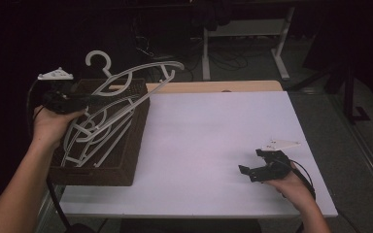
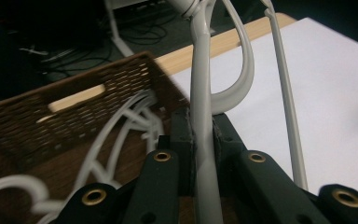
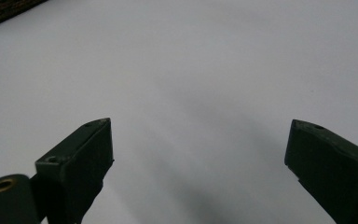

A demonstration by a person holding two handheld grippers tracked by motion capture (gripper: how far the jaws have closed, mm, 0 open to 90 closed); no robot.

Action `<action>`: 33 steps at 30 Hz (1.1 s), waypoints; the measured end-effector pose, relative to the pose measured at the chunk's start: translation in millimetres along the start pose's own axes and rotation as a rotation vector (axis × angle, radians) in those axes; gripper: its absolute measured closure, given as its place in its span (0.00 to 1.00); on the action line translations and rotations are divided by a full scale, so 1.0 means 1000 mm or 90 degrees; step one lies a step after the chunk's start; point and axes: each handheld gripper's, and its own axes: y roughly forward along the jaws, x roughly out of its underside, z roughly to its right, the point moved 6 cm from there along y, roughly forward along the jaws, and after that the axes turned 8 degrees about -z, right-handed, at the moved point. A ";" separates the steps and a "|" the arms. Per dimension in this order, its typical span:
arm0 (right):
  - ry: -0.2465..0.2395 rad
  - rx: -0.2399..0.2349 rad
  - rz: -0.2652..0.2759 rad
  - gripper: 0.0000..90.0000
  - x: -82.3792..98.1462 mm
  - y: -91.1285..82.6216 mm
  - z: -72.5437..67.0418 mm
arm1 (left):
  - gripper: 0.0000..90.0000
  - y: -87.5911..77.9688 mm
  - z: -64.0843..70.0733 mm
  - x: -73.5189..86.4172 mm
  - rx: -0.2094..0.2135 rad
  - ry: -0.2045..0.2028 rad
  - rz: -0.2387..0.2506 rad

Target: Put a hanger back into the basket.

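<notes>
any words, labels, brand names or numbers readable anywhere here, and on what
None can be read: the white plastic hanger clamped in the left gripper, the brown woven basket, the white tabletop and the open right gripper show no print, label or number.

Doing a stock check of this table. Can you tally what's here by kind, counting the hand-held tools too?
White hangers: 1 held by the left tool as hanger, more in the basket, count unclear
Brown woven basket: 1
Hand-held tools: 2, with right tool
Total: at least 4
</notes>
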 end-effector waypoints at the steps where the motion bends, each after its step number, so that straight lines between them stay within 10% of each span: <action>1: 0.000 0.000 0.000 0.08 0.000 0.000 0.000 | 0.91 -0.002 -0.005 0.003 -0.006 -0.001 -0.001; 14: -0.003 0.005 0.001 0.02 -0.001 0.000 0.000 | 0.91 -0.012 -0.056 0.038 -0.054 -0.022 -0.016; 33: -0.001 0.010 -0.004 0.02 -0.001 0.001 0.002 | 0.91 -0.004 -0.096 0.077 -0.113 -0.037 -0.074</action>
